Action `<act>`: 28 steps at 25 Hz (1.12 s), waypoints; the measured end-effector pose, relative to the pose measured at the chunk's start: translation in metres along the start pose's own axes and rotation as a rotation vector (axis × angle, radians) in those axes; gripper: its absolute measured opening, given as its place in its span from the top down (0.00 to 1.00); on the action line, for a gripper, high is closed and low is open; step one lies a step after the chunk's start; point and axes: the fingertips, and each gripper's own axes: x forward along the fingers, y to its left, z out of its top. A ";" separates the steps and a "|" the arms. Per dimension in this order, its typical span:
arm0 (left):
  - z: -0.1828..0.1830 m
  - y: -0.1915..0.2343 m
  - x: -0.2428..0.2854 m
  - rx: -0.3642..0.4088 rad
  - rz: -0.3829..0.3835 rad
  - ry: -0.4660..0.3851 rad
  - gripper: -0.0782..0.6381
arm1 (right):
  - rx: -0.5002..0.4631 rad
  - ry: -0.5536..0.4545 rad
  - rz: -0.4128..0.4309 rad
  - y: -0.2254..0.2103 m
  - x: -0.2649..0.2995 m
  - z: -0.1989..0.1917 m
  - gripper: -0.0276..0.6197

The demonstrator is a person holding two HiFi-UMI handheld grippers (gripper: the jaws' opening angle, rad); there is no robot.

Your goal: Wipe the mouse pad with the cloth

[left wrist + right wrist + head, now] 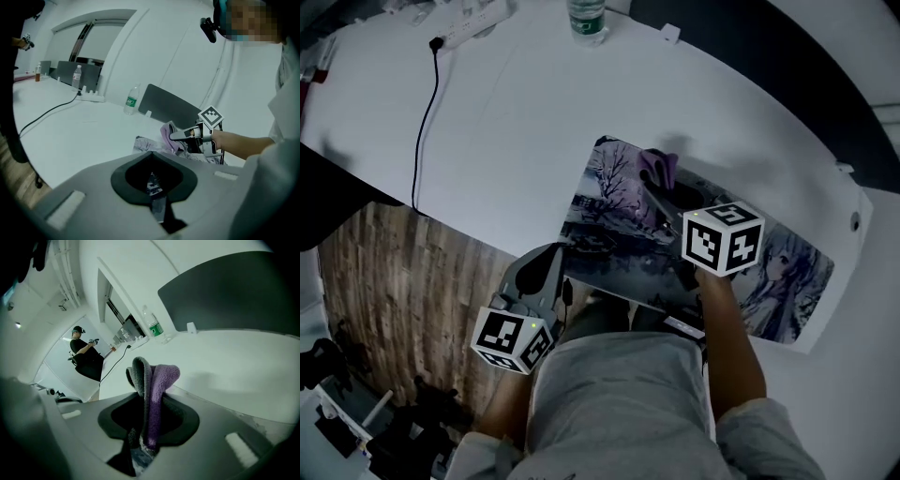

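Right gripper pinching the cloth over the mouse pad
The purple-and-grey cloth is hanging clamped between the right jaws, its folds sticking out past their tips by the pad's far edge; the left gripper, jaws pressed together, is sitting at the pad's near corner on the white tabletop
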 end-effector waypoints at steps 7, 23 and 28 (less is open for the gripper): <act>0.002 -0.083 0.046 0.122 -0.168 0.051 0.87 | 0.098 -0.085 -0.081 -0.055 -0.089 -0.032 0.78; -0.034 -0.275 0.089 0.267 -0.398 0.138 0.87 | 0.256 -0.192 -0.295 -0.168 -0.290 -0.134 0.78; -0.049 -0.321 0.092 0.293 -0.422 0.145 0.87 | 0.298 -0.214 -0.356 -0.203 -0.345 -0.169 0.78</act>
